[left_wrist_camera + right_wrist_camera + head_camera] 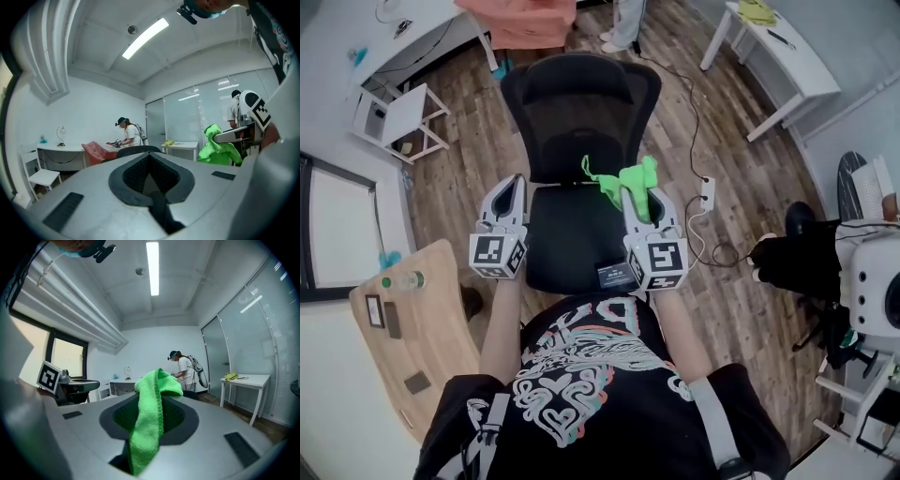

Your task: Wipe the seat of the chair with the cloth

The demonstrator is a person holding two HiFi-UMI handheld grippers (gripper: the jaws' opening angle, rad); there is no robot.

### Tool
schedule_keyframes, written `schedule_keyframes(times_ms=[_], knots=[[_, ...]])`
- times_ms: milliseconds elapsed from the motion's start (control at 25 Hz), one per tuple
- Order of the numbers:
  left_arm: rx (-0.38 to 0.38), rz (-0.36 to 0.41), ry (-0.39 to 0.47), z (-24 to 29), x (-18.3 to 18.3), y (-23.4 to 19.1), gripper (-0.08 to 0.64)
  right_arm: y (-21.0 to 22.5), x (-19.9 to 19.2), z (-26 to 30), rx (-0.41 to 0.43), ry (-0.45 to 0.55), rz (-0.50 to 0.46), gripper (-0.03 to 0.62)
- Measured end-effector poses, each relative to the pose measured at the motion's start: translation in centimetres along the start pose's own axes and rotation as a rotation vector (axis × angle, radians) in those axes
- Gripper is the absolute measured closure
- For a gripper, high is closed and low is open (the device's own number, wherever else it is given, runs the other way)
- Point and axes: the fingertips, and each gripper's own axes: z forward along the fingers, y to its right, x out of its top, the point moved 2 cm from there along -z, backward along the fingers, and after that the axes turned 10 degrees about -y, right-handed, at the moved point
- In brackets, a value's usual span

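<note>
Step in hand, as we are reading it: the cloth is already in the gripper and wiping is not yet started. The right gripper (637, 199) is clamping the green cloth (632, 178) between its fingers. The cloth is bunching over the tips and trailing down through the gap. The left gripper (515, 186) is holding its fingers pressed together on nothing, at the seat's left edge. Both are hovering over the chair seat (572, 230) and pointing toward the backrest (581, 103). The cloth is probably hanging clear of the seat, but we are not sure from the head view.

Next move, as we are judging it: tip the right gripper down, press the cloth flat on the seat, sweep across. The chair may swivel, so the left could steady it.

Writing: the marker cubes (657, 262) are carrying only square black-and-white markers. A small dark tag (615, 273) at the seat's front edge is showing pale print, too small to read. The shirt (581, 375) graphic is not legible. Further off, a white bench (792, 56) is showing no readable labels.
</note>
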Motion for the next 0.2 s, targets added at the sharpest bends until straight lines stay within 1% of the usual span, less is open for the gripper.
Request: schedule_keyframes(times_ms=[200], knots=[[0.002,-0.01,-0.009,-0.03,-0.42,0.04,0.559,0.02,0.14,0.02,-0.001,0.001,-0.004,0.493]])
